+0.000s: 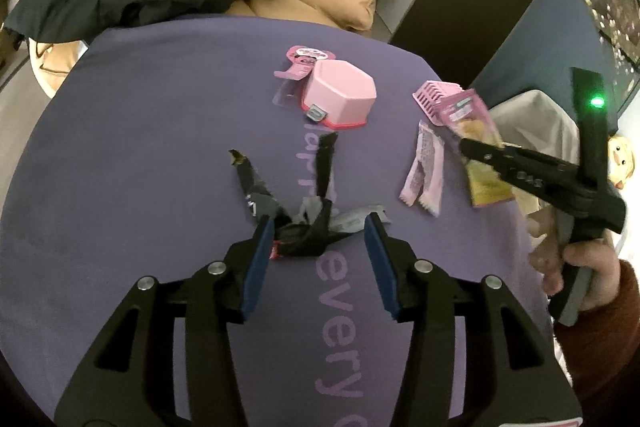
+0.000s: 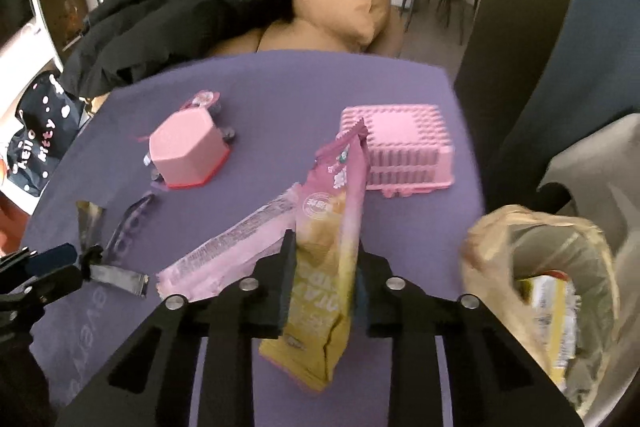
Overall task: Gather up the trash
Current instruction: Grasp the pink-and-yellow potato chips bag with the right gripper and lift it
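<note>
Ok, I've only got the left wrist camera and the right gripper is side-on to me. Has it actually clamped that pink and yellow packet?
Observer: Yes. In the right wrist view, the right gripper has a pad pressed on each side of the snack packet.
Operator: Where does it go from there?
Observer: An open plastic bag sits just right of that gripper, and a yellow and white wrapper is already inside.
Operator: Anything beyond my left edge?
Observer: A black Hello Kitty bag sits beside the far left edge of the purple table.
</note>
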